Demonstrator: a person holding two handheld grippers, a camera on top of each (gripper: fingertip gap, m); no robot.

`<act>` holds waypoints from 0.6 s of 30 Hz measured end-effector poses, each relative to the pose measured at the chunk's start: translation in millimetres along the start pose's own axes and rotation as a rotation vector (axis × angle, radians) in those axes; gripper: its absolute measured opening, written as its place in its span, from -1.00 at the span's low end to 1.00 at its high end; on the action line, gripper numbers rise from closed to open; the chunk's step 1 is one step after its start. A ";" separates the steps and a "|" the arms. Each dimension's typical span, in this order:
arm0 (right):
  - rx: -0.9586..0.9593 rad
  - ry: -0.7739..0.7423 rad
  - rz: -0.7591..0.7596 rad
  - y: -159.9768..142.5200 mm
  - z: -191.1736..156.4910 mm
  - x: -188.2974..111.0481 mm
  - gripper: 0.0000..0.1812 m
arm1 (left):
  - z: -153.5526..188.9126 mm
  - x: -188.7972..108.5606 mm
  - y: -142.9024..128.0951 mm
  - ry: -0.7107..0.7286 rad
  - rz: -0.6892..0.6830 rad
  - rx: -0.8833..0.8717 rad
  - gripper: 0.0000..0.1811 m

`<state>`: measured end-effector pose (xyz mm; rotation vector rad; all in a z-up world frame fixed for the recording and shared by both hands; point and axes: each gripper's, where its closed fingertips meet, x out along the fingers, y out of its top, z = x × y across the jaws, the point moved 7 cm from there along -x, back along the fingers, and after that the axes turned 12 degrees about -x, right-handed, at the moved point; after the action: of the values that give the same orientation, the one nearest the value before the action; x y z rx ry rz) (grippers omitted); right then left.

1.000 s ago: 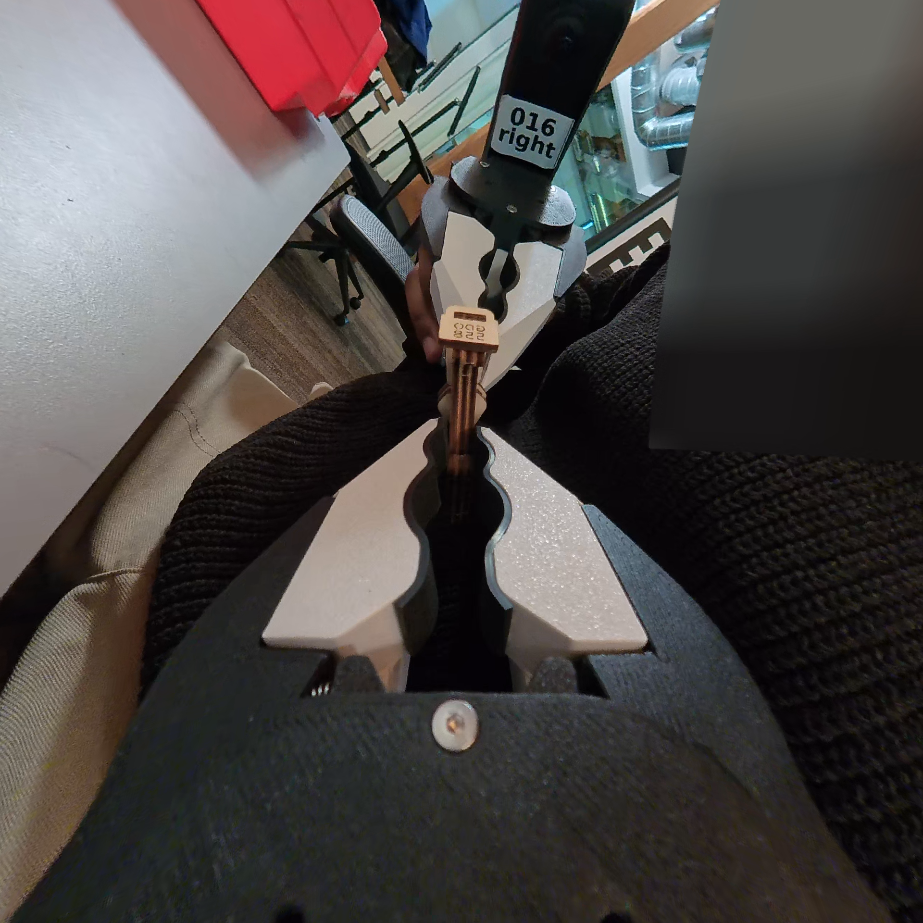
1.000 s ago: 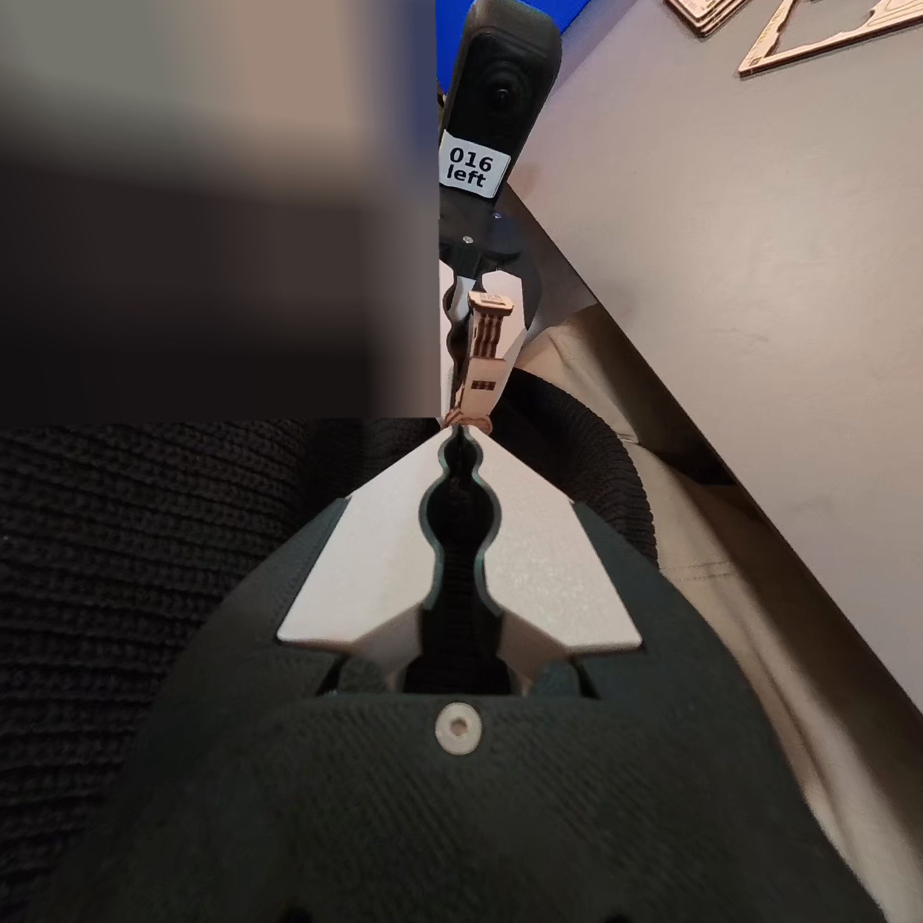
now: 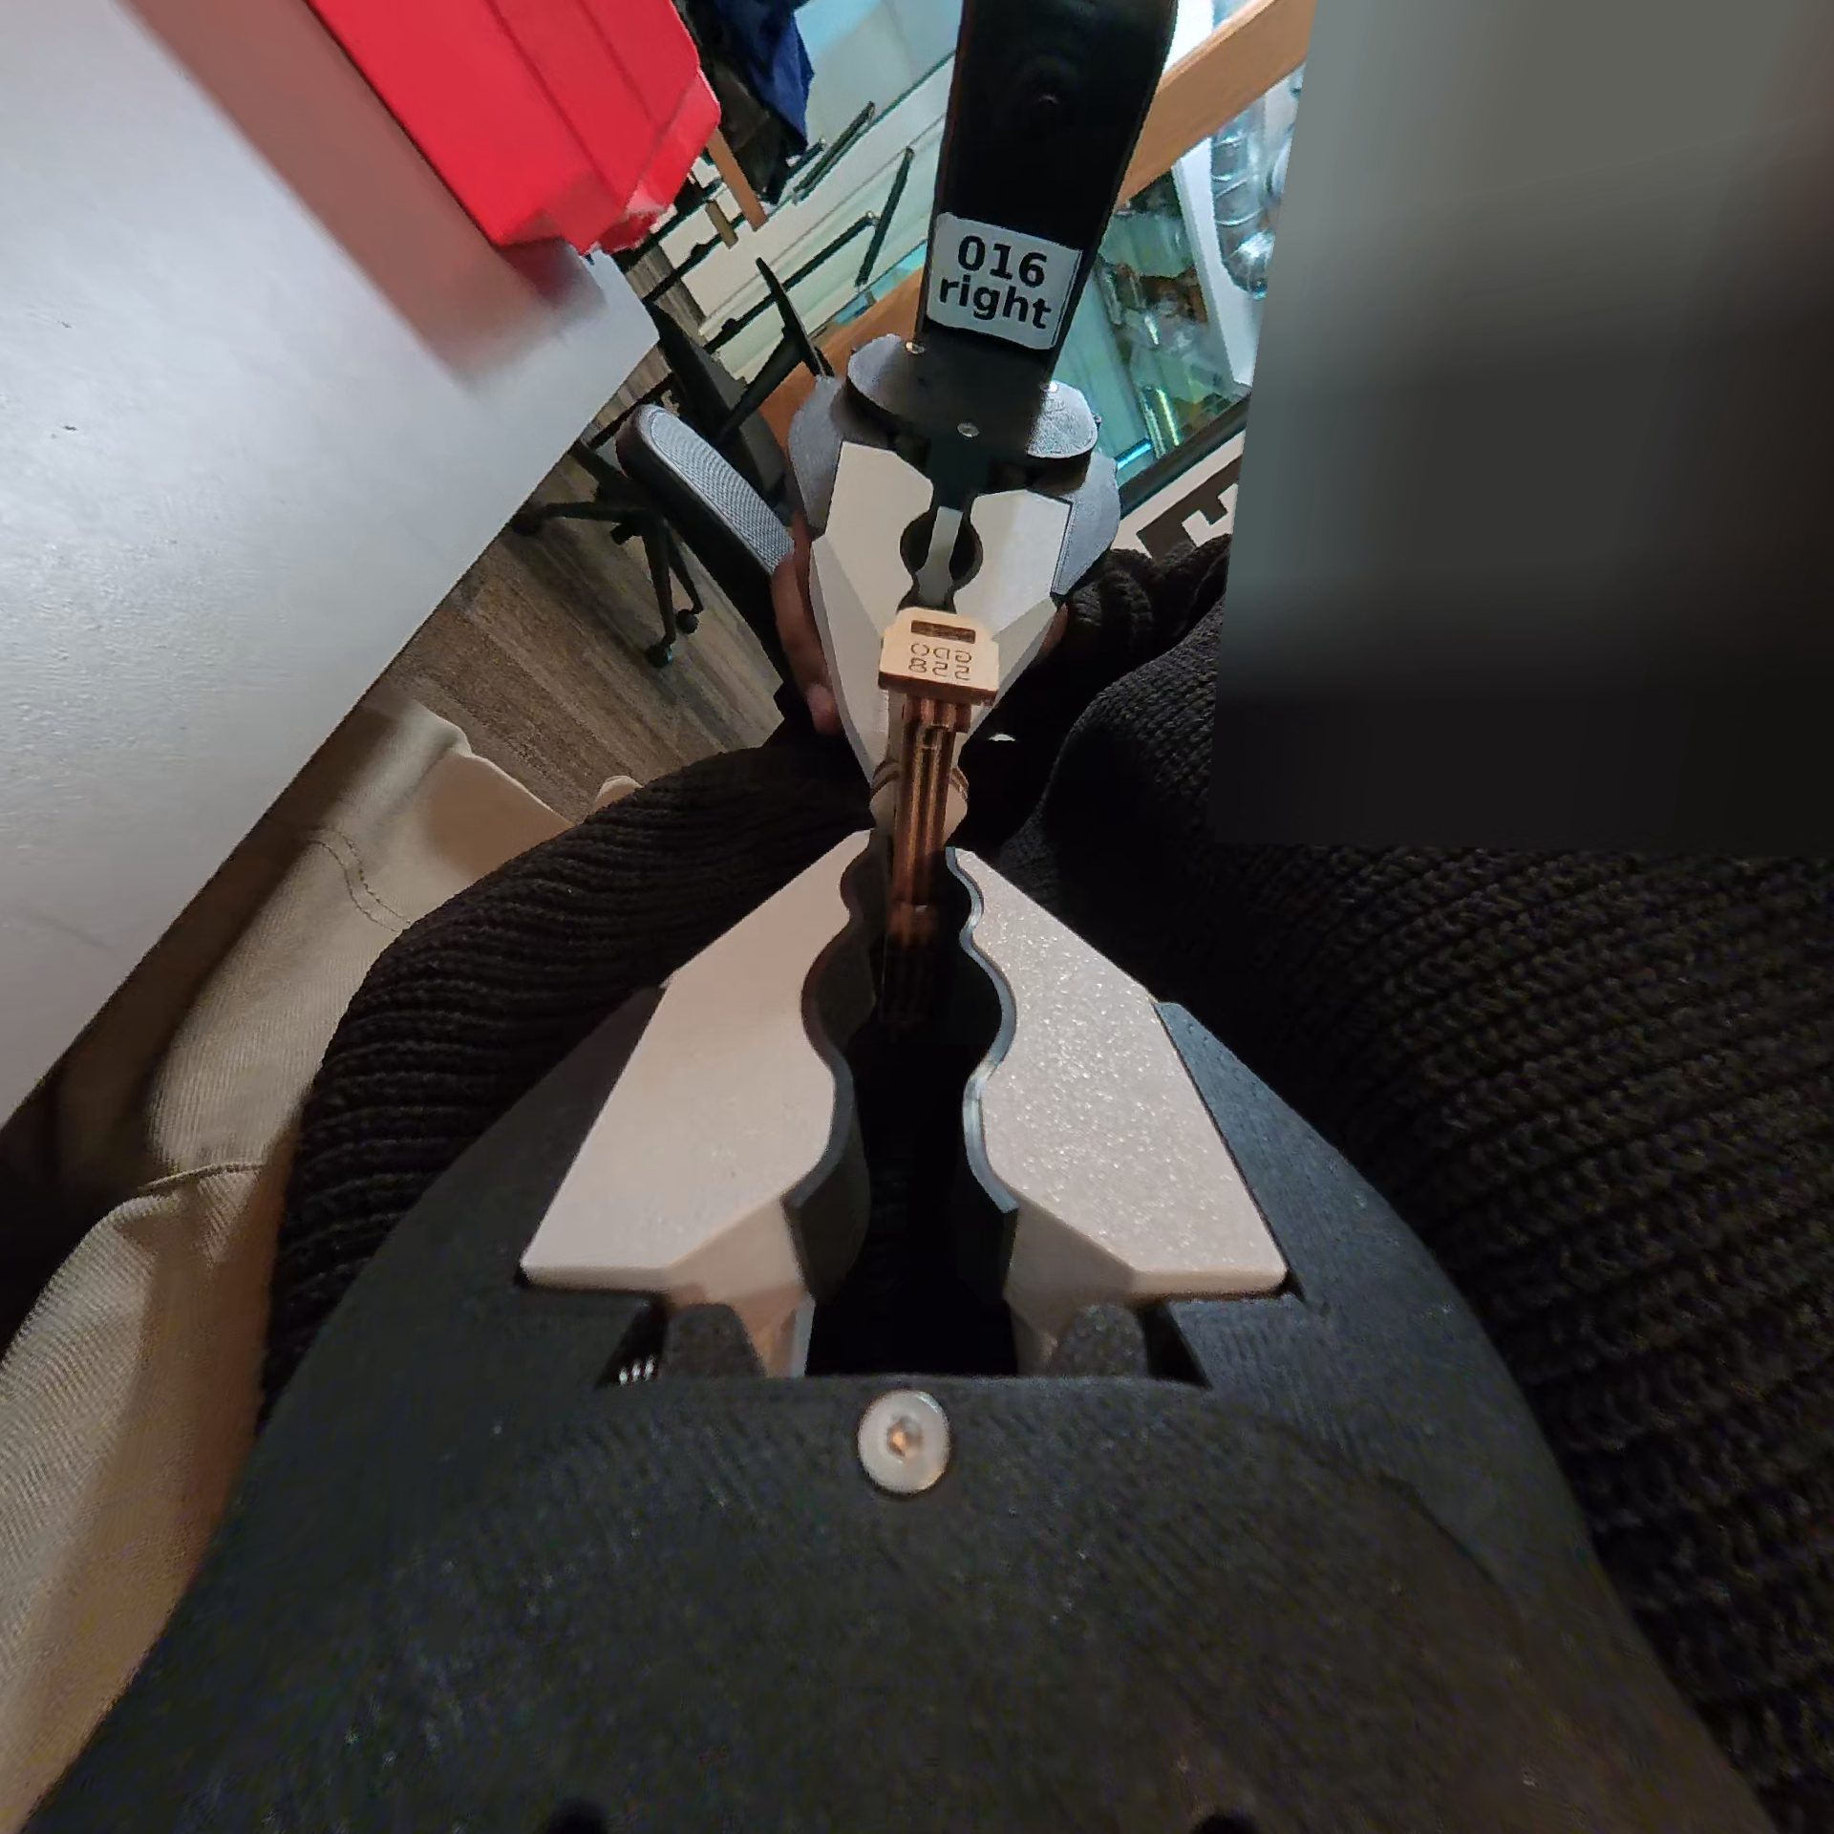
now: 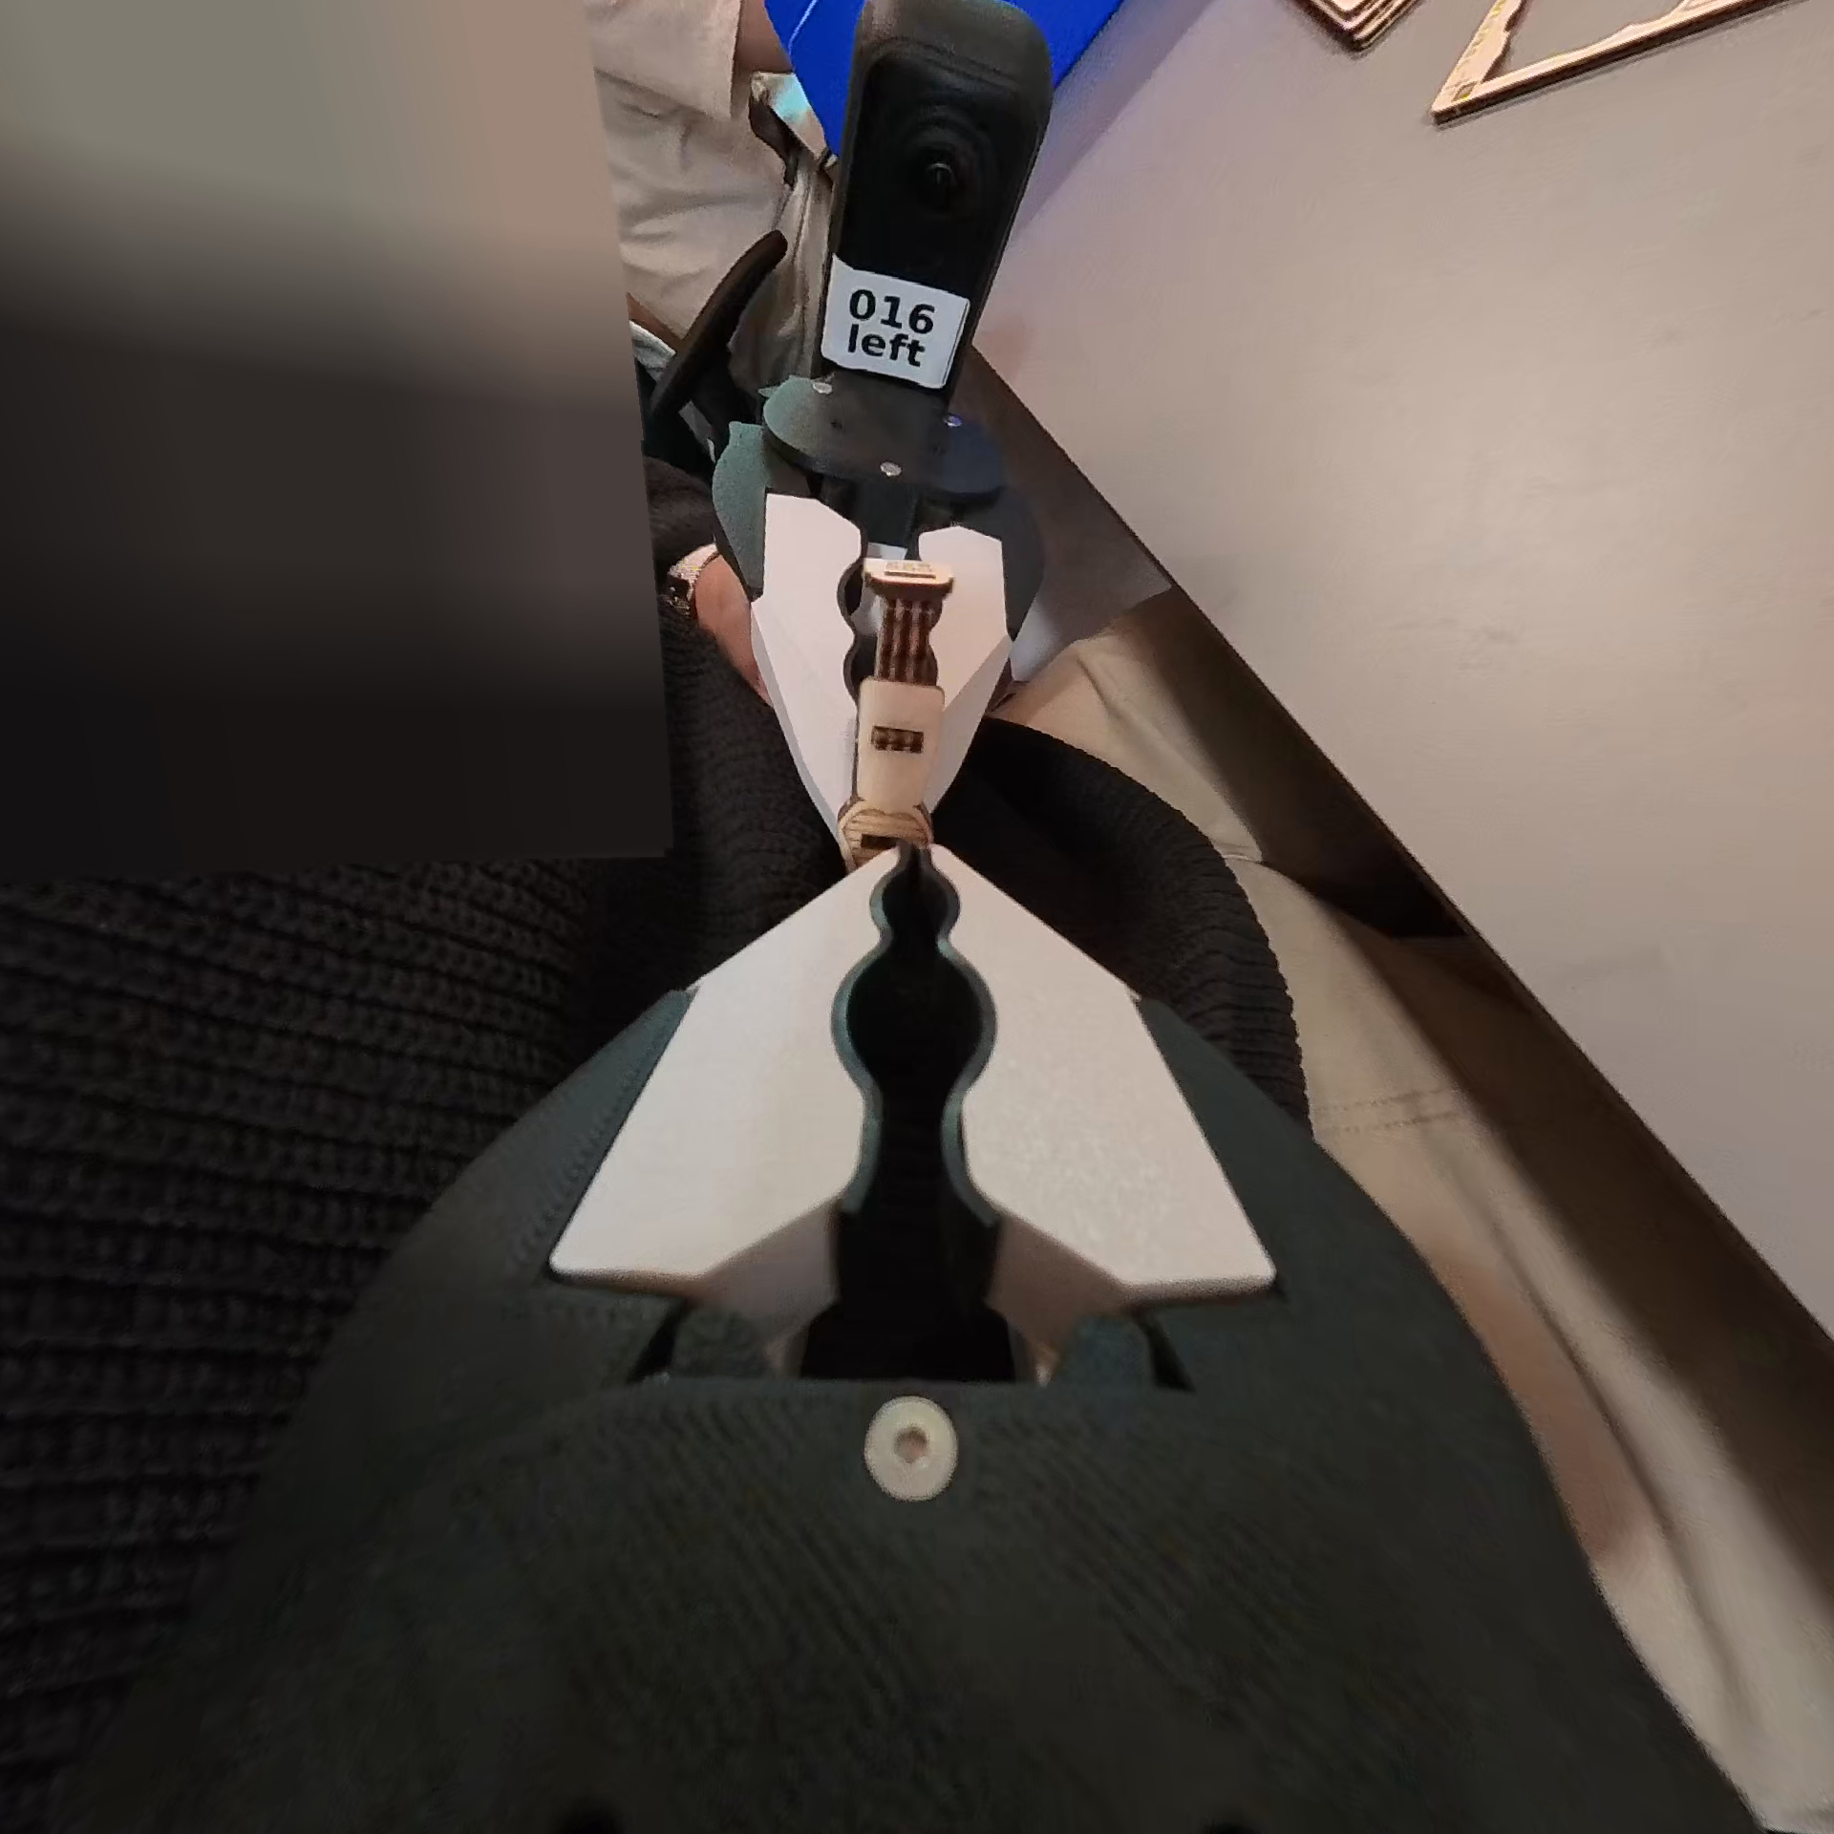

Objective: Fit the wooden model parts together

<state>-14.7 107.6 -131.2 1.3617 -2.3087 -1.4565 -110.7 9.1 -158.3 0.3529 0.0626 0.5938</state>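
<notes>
— Where's the pale laser-cut plywood model piece [image 3: 918,794]?
— Pinched between left gripper [image 3: 908,873] and right gripper [image 4: 908,858], both clamped on opposite ends, above the lap.
— Handling?
— Probably light, stiff, brittle; best gripped on flat faces.

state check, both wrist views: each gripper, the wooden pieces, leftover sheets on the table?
Left gripper: shut on the wooden stack, held near the tips.
Right gripper: shut on a small round wooden piece.
Wooden stack: layered strips with a flat end cap, held in the air between both grippers.
Round wooden piece: meets the end of the stack; whether fully seated cannot be told.
Wooden sheets: lying flat on the table, untouched.
</notes>
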 end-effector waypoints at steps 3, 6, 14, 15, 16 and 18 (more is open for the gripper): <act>-0.005 0.008 0.001 -0.7 -1.1 0.6 -1.00 | 1.1 0.9 -1.2 -0.003 -0.003 0.014 -0.93; -0.010 0.012 0.004 -1.4 -2.2 0.5 -1.00 | 1.6 1.6 -2.2 -0.004 -0.004 0.021 -0.93; 0.026 0.044 0.040 -4.6 1.3 0.0 -1.00 | -0.2 2.4 -1.4 -0.011 -0.001 0.007 -0.93; 0.045 0.052 0.049 -4.4 3.4 -0.3 -1.00 | -0.6 2.3 -0.2 -0.012 0.004 0.003 -0.92; 0.073 0.062 0.065 -3.5 5.8 -1.3 -0.95 | -0.5 2.4 0.7 -0.014 0.006 0.001 -0.92; 0.105 0.072 0.123 0.4 9.6 -6.1 -0.88 | -0.7 1.9 0.3 -0.006 0.006 0.007 -0.92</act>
<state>-16.0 118.6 -133.9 1.2494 -2.4061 -1.2475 -109.4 10.7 -158.7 0.3619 0.0582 0.5989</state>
